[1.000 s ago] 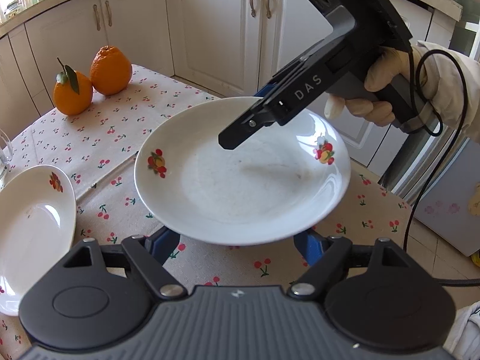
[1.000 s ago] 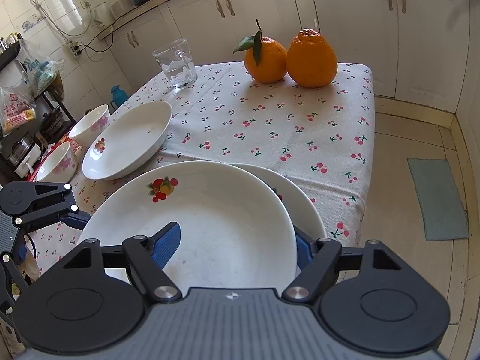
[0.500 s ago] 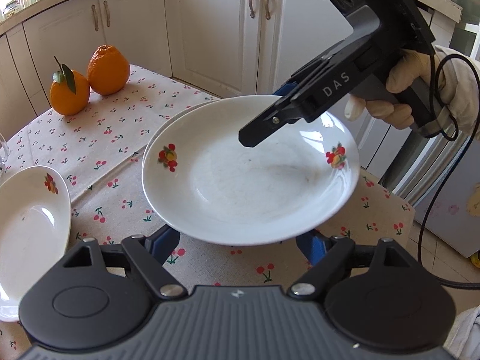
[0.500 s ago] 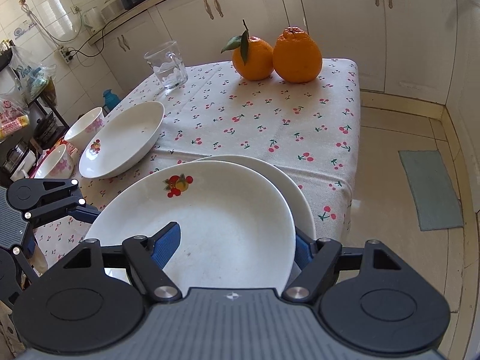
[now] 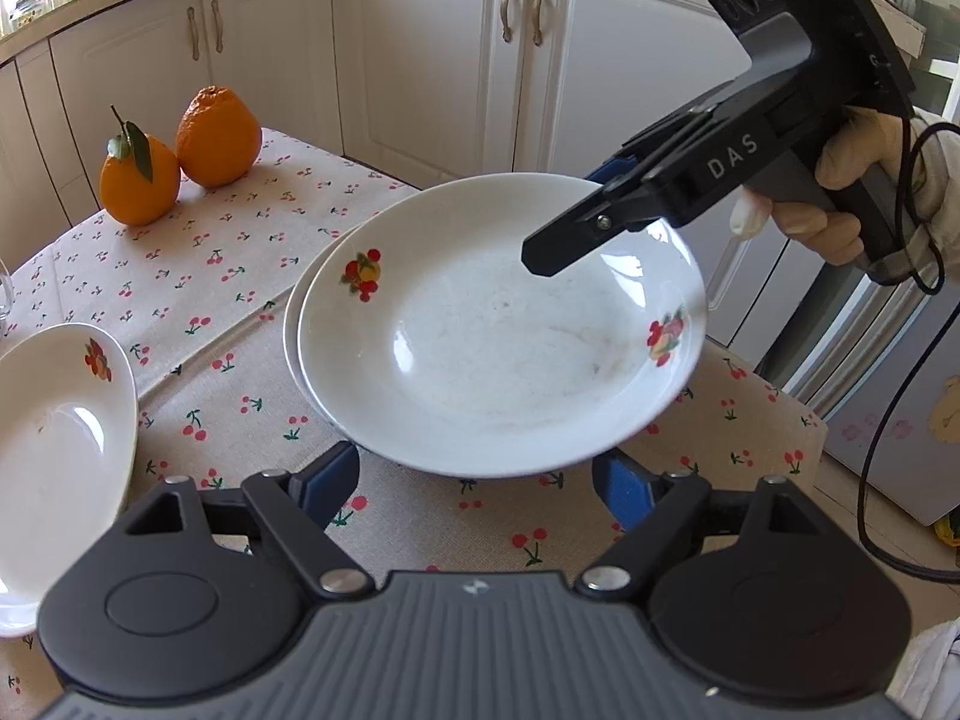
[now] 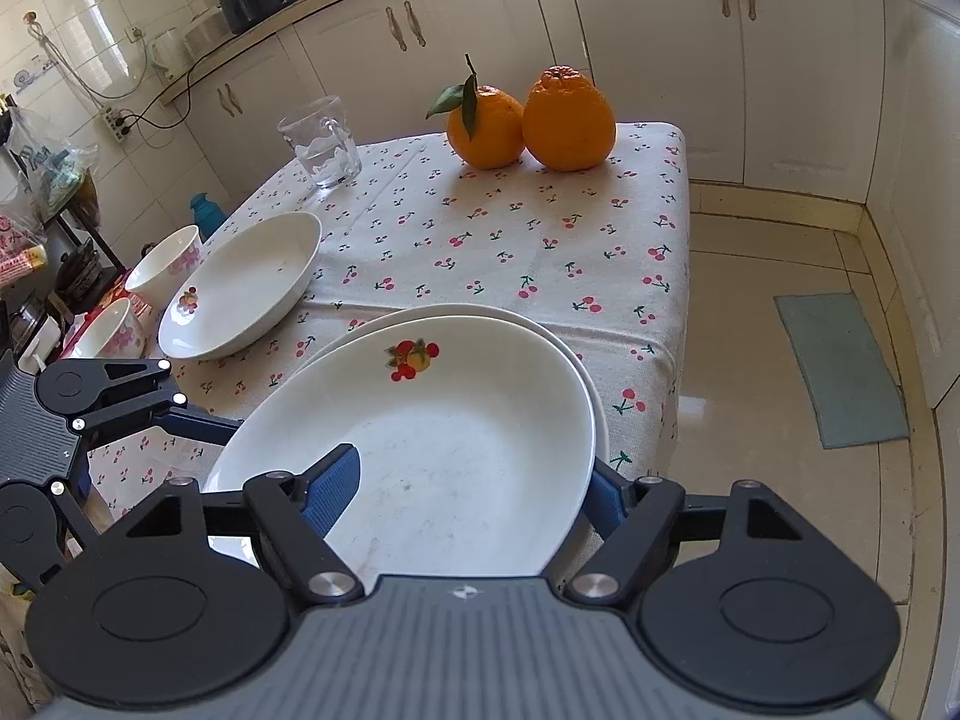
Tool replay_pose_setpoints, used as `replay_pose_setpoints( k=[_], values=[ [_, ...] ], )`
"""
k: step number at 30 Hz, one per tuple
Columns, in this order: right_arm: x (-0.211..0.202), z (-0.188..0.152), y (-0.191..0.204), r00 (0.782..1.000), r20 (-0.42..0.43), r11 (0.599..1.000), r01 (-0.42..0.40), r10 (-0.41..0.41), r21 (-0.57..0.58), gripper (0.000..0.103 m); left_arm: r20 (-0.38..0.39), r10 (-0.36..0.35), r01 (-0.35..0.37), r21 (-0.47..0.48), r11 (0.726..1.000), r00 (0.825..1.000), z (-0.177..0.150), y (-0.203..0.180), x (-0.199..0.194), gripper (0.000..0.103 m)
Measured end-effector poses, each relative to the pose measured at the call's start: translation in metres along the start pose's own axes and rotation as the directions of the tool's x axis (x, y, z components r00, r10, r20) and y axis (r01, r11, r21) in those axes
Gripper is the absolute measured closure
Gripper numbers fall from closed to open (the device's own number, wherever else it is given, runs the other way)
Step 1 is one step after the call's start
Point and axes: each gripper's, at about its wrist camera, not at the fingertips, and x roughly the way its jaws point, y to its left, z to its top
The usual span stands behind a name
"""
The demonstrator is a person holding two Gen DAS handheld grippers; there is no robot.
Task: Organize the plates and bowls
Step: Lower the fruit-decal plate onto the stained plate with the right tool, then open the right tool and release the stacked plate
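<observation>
**Held plate now over the second plate, ready to stack**

The right gripper (image 6: 462, 498) pinches the near rim of a white, shallow ceramic plate with red fruit decals (image 6: 432, 438): one blue pad lies on the plate's inner face, the other sits under the rim. In the left wrist view the same plate (image 5: 498, 330) hangs tilted ahead of the left gripper (image 5: 474, 480), whose jaws are spread and hold nothing, their tips just short of the plate's near edge.

Compared with a second ago, the held plate has travelled further out from the left jaws and toward the far side. A second white plate (image 5: 294, 312) resting on the cherry-print tablecloth of the table (image 5: 198, 276), hidden beneath it before, now shows as a crescent past the held plate's left edge. In the right wrist view that lower plate (image 6: 570, 348) peeks out beyond the held plate's far rim.

This suggests the stacking step is close to done: the two plates are nearly aligned, and lowering and releasing appears to be what remains. A third white oval dish (image 6: 240, 285) lies well to the left of the right jaws, with two white, pink-flowered bowls (image 6: 165, 264) beyond it, still unstacked. Two oranges (image 6: 531, 117) and a clear glass cup (image 6: 321, 141) stand far ahead, clear of the work.
</observation>
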Motion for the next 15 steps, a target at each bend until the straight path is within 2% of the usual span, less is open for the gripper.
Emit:
replay_pose_setpoints(
  k=[15],
  values=[
    [-0.005, -0.009, 0.018, 0.995, -0.01, 0.995, 0.099, -0.098, 0.012, 0.017, 0.036, 0.028, -0.027, -0.016, 0.999, 0.999, -0.005, 0.0, -0.005, 0.015]
  ],
)
